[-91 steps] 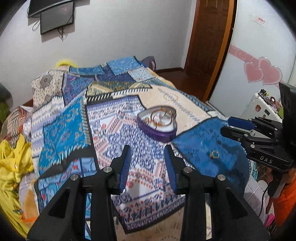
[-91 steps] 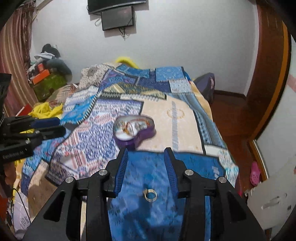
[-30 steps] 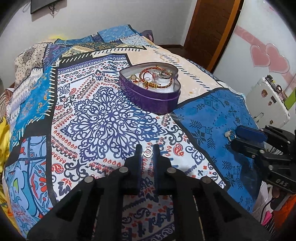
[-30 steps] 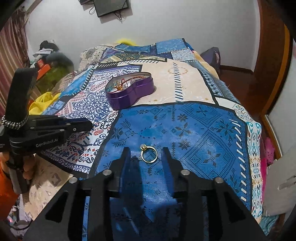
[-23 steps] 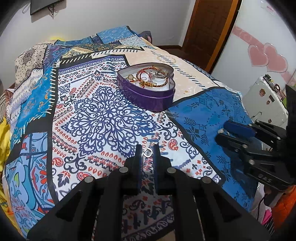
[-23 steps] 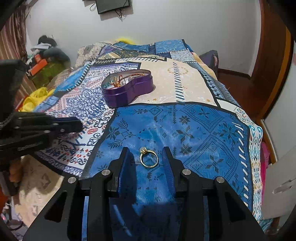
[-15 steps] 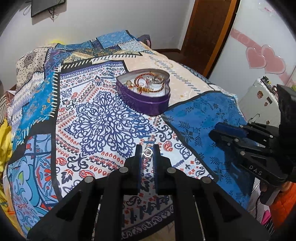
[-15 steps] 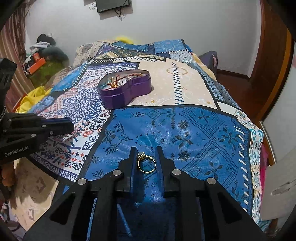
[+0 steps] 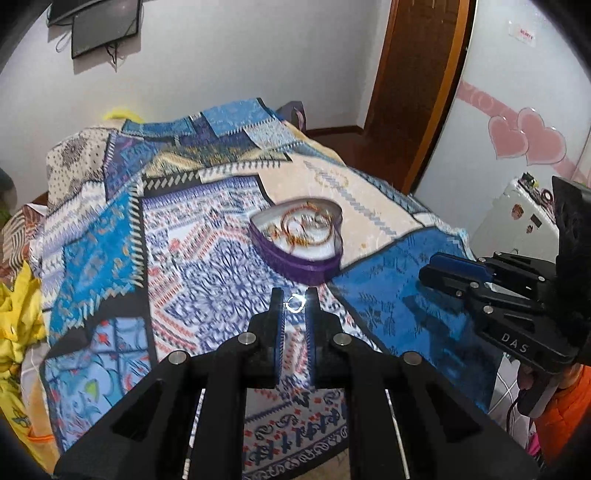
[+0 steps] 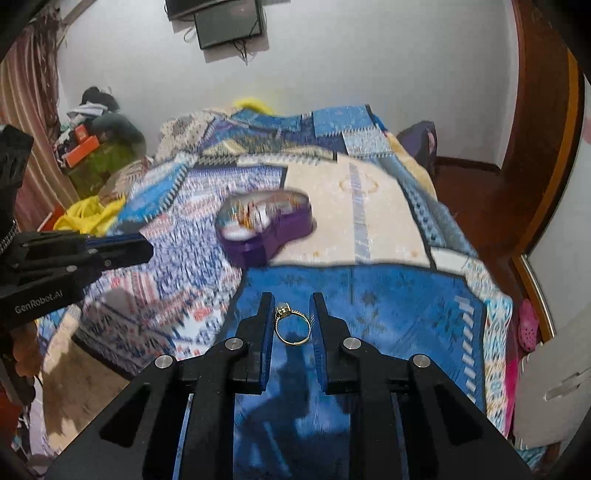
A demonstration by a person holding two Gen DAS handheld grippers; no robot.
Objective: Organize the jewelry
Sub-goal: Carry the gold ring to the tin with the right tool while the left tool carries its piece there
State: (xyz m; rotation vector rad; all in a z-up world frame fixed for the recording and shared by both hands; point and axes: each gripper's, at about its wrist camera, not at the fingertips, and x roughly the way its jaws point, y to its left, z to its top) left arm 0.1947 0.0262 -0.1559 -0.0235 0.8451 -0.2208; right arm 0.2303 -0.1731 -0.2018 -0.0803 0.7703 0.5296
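Observation:
A purple heart-shaped tin [image 9: 295,240] with bracelets and chains inside sits on the patterned bedspread [image 9: 184,258]; it also shows in the right wrist view [image 10: 266,225]. My left gripper [image 9: 294,303] is shut on a small silver ring [image 9: 294,303] and holds it above the bedspread, short of the tin. My right gripper [image 10: 292,325] is shut on a gold ring with a stone [image 10: 291,326], raised above the blue patch. Each gripper shows in the other's view, the right [image 9: 458,273] and the left [image 10: 110,251].
The bed's near edge lies just below both grippers. A wooden door [image 9: 413,92] and a white cabinet with pink hearts [image 9: 524,144] stand to the right. Yellow cloth [image 9: 18,317] and clutter [image 10: 96,147] lie left of the bed. A screen [image 10: 229,22] hangs on the wall.
Both grippers have lifted off the bedspread, each with its ring. The right gripper closed on the gold ring half a second ago; the left was shut on the silver ring throughout.

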